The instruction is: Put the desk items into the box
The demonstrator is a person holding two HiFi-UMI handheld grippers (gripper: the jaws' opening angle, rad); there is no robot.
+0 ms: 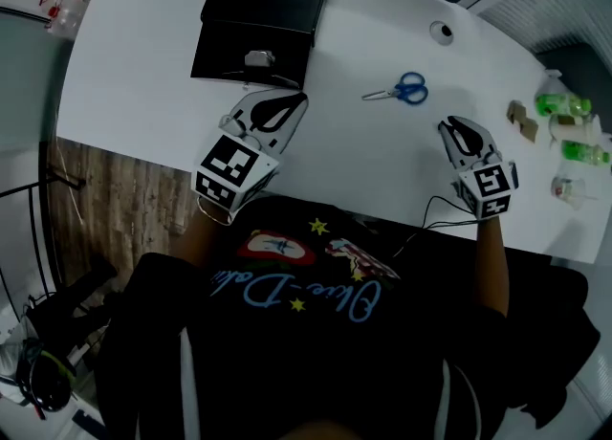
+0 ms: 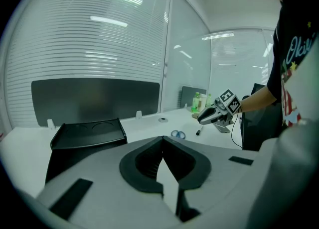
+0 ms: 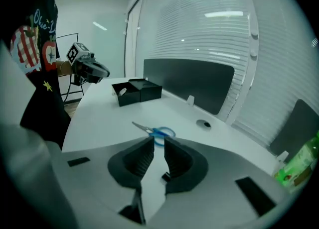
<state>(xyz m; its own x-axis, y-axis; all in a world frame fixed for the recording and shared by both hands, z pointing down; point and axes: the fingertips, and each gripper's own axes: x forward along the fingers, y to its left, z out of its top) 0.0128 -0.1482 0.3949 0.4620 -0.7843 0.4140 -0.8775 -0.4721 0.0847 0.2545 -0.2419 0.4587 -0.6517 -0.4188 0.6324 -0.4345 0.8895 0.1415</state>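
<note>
Right gripper (image 3: 157, 142): fingers parted, empty, one blue-handled scissors (image 3: 158, 132) just beyond. Left gripper (image 2: 163, 139): fingers closed, empty, one black box (image 1: 258, 19) ahead-left.

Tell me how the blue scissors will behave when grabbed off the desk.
The scissors lie flat on the smooth white desk, so they will probably slide if nudged rather than roll. They look thin and rigid, so they are likely light but hard to get under. If lifted by one handle loop, the blades may swing open.
</note>
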